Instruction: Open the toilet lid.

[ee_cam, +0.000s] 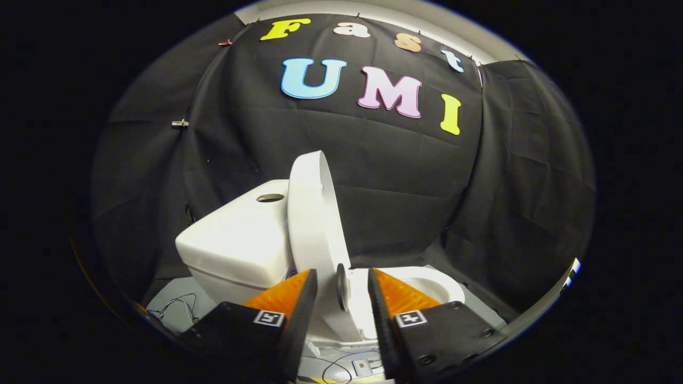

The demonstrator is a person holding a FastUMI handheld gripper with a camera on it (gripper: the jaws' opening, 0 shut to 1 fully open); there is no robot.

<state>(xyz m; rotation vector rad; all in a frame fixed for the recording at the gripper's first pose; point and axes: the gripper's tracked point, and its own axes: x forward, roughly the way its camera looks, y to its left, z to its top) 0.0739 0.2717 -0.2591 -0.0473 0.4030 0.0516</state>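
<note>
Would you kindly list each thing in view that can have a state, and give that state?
toilet lid: raised, standing near upright beside the tank
gripper: open, fingers either side of the lid's lower edge, not pressing on it
toilet bowl: uncovered, rim showing beyond the fingers
tank: closed, top in place

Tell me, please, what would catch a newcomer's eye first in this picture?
The white toilet lid stands raised almost upright, leaning toward the tank, with its lower edge between the fingers of the gripper. The fingers are apart, not pressing on it. Beyond the right finger lies the open bowl.
</note>
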